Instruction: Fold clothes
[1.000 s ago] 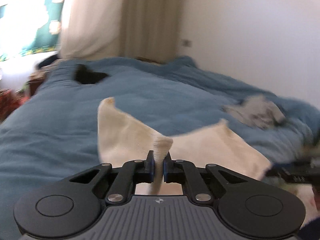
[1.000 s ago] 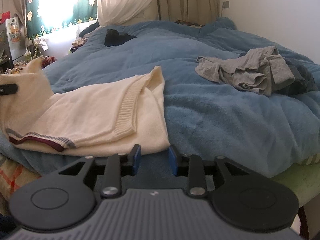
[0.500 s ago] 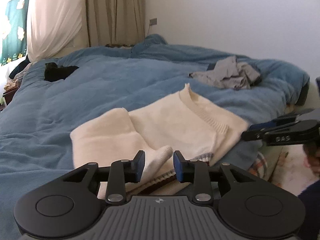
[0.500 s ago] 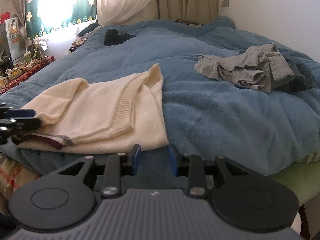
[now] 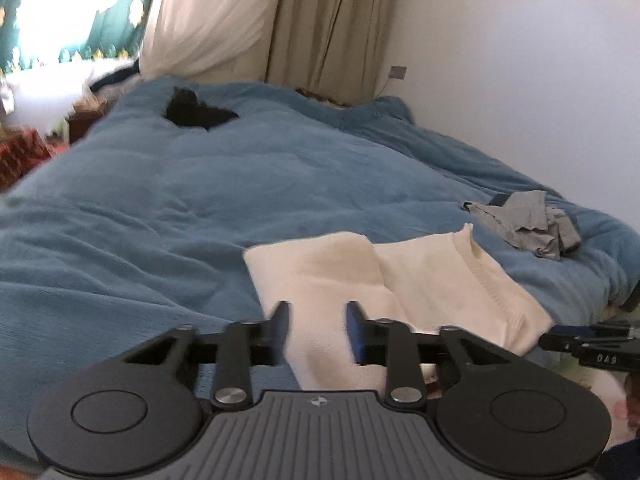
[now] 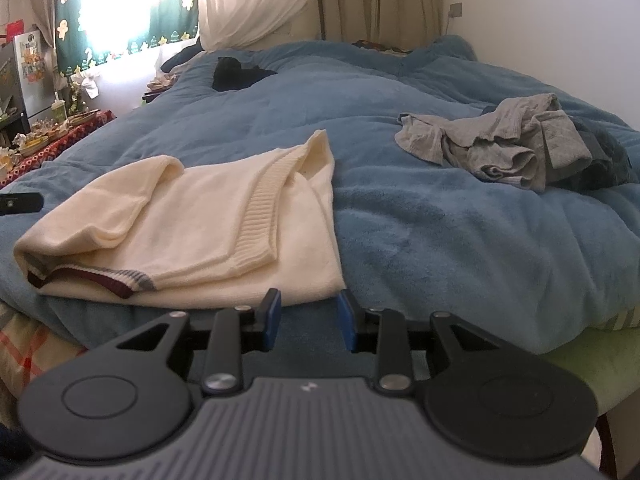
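Right now my left tool (image 5: pixel 317 334) sits low over the near edge of the bed (image 5: pixel 168 216), its jaws closing with a fold of the cream sweater (image 5: pixel 400 280) lying in the gap between them; the fingers look blurred, and the cloth is not pinched by either pad. The sweater lies on the blue blanket at the near edge of the bed, one sleeve folded over the body, its ribbed neckline running up toward the far side. From my right tool (image 6: pixel 307 319) the same sweater (image 6: pixel 192 232) shows its hem, trimmed in dark red and grey stripes, facing the bed's edge at the left. My right tool hovers just below the sweater's near corner, its blue-padded jaws spread partway and holding nothing; the corner sits just beyond the fingertips, and I cannot tell whether it touches them. A crumpled grey garment (image 6: pixel 496 148) lies well apart to the right on the blanket, with something dark blue just behind it. A black item (image 6: pixel 236 74) lies far up the bed near the curtains (image 6: pixel 380 0). The tip of my left tool shows at the left edge of the right view, beside the folded sleeve.
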### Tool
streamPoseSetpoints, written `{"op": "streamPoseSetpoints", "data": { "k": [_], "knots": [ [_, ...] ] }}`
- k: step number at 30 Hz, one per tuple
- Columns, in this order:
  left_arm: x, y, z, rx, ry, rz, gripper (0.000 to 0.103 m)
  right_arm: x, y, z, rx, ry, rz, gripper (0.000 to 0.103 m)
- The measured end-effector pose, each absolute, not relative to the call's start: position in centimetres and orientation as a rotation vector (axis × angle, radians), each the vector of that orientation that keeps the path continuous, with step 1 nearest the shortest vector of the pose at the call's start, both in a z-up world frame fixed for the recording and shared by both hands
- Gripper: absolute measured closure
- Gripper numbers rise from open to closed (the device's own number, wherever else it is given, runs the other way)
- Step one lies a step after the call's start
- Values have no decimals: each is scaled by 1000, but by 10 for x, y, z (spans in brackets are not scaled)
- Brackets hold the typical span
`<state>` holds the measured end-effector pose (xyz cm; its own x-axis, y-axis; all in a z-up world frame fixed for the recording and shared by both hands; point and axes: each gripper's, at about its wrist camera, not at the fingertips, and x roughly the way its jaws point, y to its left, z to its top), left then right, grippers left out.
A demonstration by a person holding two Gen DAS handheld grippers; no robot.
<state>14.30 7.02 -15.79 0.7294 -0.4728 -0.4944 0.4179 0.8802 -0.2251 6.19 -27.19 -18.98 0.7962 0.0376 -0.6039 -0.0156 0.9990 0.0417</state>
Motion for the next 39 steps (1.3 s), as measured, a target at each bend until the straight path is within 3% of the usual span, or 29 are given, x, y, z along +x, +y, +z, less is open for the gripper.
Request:
{"op": "streamPoseSetpoints", "data": {
  "k": [7, 27, 39],
  "knots": [
    [145, 54, -180, -48, 671, -531, 97, 61, -272, -191, 38, 655, 24, 69],
    [113, 47, -169, -34, 681, -695, 94, 59, -275, -191, 51, 654, 26, 65],
    [134, -6, -184, 57, 731, -769, 95, 57, -275, -189, 45, 650, 25, 65]
  ]
}}
